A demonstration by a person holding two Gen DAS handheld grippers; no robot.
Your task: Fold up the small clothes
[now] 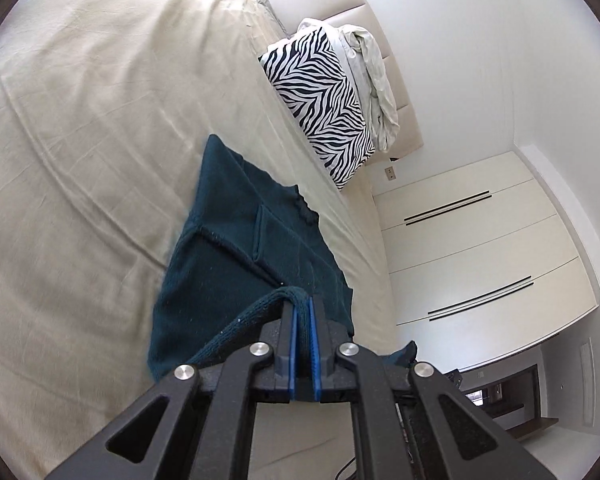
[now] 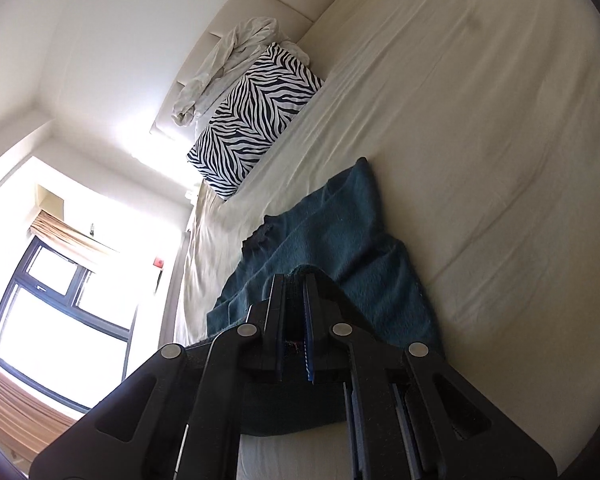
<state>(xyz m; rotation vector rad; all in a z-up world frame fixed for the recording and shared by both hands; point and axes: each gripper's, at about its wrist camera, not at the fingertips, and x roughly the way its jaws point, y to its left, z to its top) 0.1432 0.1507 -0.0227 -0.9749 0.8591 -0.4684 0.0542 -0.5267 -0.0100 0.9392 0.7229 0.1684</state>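
A small dark teal knitted garment lies on the cream bed sheet. My left gripper is shut on a thick hem of the garment and lifts that edge above the bed. In the right wrist view the same teal garment stretches ahead over the sheet. My right gripper is shut on another part of its edge, with cloth bunched between the fingers. The garment's near part is hidden under both grippers.
A zebra-striped pillow and a crumpled pale cloth lie against the padded headboard; both also show in the right wrist view, the pillow in front. White wardrobe doors stand beyond the bed. A bright window is at the left.
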